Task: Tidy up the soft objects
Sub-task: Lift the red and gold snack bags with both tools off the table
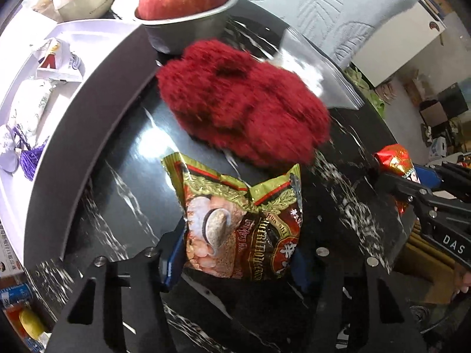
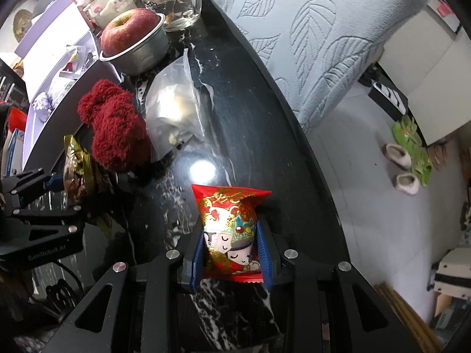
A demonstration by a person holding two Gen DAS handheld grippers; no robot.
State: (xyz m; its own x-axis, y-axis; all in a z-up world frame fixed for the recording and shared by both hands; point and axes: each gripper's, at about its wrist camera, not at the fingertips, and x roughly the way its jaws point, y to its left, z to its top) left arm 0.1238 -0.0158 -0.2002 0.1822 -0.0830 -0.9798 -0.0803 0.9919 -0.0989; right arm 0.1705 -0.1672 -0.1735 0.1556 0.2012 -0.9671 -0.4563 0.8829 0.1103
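Observation:
My left gripper [image 1: 235, 253] is shut on a green and brown snack packet [image 1: 241, 220] held just above the black marble table [image 1: 117, 194]. A fluffy dark red soft item [image 1: 244, 106] lies just beyond it. My right gripper [image 2: 232, 250] is shut on a red snack packet [image 2: 232, 229] with cartoon faces. In the right wrist view the left gripper [image 2: 73, 188] holds its packet [image 2: 78, 173] at the left, next to the red fluffy item [image 2: 114, 126]. In the left wrist view the right gripper [image 1: 394, 173] with the red packet [image 1: 396, 158] shows at the right.
A clear zip bag [image 2: 173, 111] lies beside the fluffy item. A metal bowl [image 2: 141, 53] with an apple [image 2: 126, 29] stands behind, with a glass mug [image 2: 176, 3]. A white tray [image 1: 17, 176] with small packets sits left. A pale blue sofa [image 2: 323, 44] is beyond the table's edge.

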